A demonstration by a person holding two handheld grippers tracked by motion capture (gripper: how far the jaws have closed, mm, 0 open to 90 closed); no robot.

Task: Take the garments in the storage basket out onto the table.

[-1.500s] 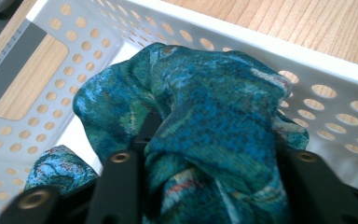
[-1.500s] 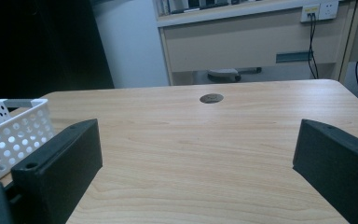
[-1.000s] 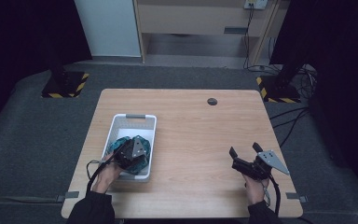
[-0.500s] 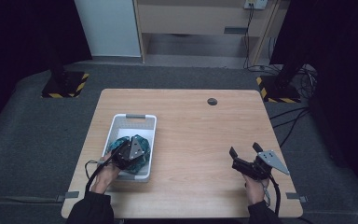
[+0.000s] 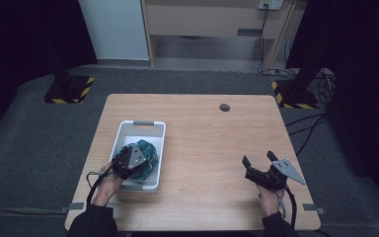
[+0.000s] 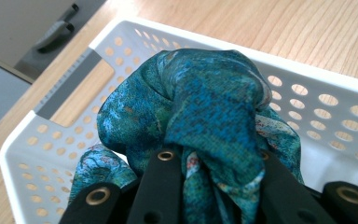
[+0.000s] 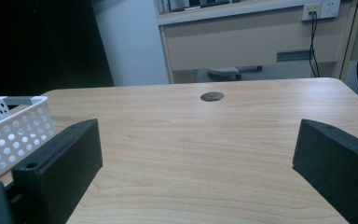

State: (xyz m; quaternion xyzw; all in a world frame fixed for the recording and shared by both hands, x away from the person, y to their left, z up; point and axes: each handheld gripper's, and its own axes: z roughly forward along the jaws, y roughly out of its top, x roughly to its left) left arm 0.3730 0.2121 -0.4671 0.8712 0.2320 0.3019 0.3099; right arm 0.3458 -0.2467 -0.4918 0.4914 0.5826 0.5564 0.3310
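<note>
1. White perforated basket (image 5: 154,129) sits on the wooden table (image 5: 202,128); taken as landmark
2. Crumpled teal patterned cloth (image 5: 145,153) lies inside the basket, at its near end, bunched above the floor of the basket
3. Left gripper (image 6: 212,163) is over the basket's near end, jaws clamped on a fold of the cloth; fabric bulges up between them
4. Right gripper (image 5: 258,164) is well apart from the basket, to its right near the table's front edge; jaws spread wide, bare tabletop between them
5. Small dark round disc (image 5: 224,107) is set in the tabletop beyond the basket, to its right
</note>
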